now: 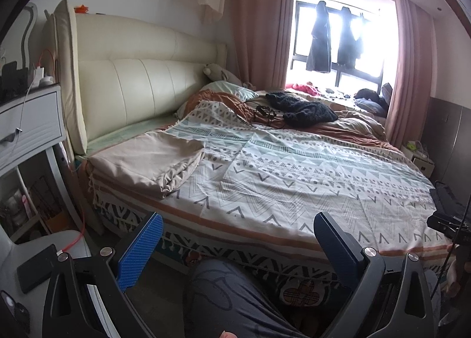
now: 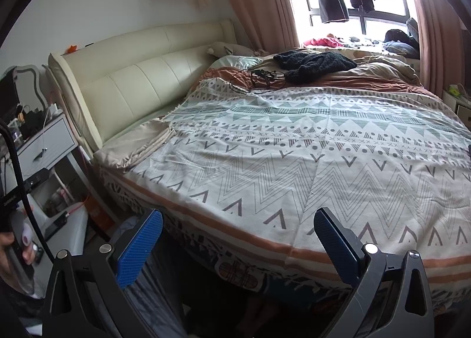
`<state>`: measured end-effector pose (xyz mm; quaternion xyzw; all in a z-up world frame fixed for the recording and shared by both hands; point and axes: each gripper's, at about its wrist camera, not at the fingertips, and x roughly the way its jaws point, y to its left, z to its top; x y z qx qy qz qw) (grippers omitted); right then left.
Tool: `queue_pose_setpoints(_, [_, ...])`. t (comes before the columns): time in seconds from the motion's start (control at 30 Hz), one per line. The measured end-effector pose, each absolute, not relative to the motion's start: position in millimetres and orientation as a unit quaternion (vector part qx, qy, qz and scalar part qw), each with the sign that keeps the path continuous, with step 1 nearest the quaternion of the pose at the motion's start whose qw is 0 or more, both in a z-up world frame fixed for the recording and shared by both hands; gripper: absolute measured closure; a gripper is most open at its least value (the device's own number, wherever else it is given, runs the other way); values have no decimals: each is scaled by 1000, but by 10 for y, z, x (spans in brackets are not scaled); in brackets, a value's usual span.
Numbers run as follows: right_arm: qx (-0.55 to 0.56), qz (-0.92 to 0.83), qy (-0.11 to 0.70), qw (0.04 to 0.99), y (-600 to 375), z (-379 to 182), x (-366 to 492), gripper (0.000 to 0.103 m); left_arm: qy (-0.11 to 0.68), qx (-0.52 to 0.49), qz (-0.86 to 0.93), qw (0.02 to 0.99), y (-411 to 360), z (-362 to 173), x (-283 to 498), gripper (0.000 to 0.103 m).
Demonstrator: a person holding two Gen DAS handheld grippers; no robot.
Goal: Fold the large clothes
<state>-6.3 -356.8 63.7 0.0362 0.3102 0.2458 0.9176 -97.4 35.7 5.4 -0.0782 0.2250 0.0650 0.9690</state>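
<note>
Folded beige cloth (image 1: pixel 147 161): plain, unpatterned, several layers stacked, loose wrinkled edges at the near corner; lies flat at the head end of the bed, just beside the cream headboard (image 1: pixel 141 78), resting on the patterned blanket.
Cloth in right wrist view (image 2: pixel 138 146): only a low beige wedge visible, partly hidden past the blanket's rise.
Orientation: long axis runs roughly from the headboard toward the near bed edge; layered open edges face the near side, smoother fold toward the headboard.
Patterned blanket (image 1: pixel 294 179): white ground, grey chevrons, green triangle bands, orange stripe along the hem; spread flat over most of the mattress, hem hanging over the near edge.
Dark knit garment (image 1: pixel 303 108): crumpled heap at the far side of the bed, well apart from the beige cloth; black cables (image 1: pixel 259 114) just beside it.
Hanging dark clothes (image 1: pixel 319 40): two, at the window.
Counts: one folded beige cloth, one patterned blanket, one knit garment, two grippers.
Left gripper (image 1: pixel 238 229): jaws spread wide, nothing between the blue pads, held above the near bed edge, apart from the cloth.
Right gripper (image 2: pixel 238 227): jaws likewise wide apart, holding nothing, over the blanket's hem.
Nightstand (image 1: pixel 29 123): white, beside the headboard.
</note>
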Motion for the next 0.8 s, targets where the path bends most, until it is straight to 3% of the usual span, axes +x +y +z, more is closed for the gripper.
queue_pose_setpoints(0.8, [61,227,324,916,-3698,580,-76,0,213,-72,72,972,389,98,-1063,0])
